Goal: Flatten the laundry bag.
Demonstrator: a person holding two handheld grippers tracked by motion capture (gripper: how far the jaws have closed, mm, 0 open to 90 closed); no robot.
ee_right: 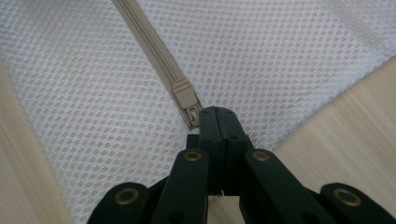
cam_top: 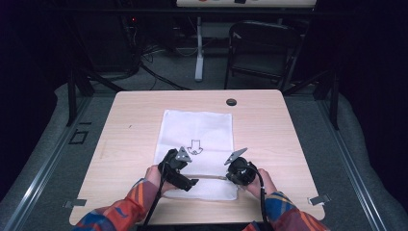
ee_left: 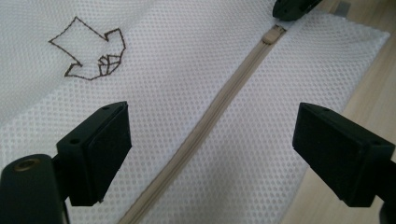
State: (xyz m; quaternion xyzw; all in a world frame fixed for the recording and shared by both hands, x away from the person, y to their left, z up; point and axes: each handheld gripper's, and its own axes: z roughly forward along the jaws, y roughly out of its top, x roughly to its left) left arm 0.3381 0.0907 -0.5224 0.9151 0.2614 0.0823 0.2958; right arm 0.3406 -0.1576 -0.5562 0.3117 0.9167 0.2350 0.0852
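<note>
Count: one white mesh bag [cam_top: 197,139], one beige zipper [ee_left: 219,102], one zipper slider [ee_right: 183,93], two tongs of mine.
Left gripper [cam_top: 185,179]: over the bag's near left part; jaws apart, nothing between the pads, the zipper running under the gap.
Bag: lies flat at the middle of the table [cam_top: 125,125], long axis running away from me; the stitched arrow [cam_top: 195,146] points toward me.
Zipper: crosses the bag's near end, side to side.
Right gripper [ee_right: 215,119]: at the bag's near right edge, jaws together, clamped on the slider's pull tab.
Surface: pale wood table.
Room: dark, a folding chair [cam_top: 262,50] beyond the table.
</note>
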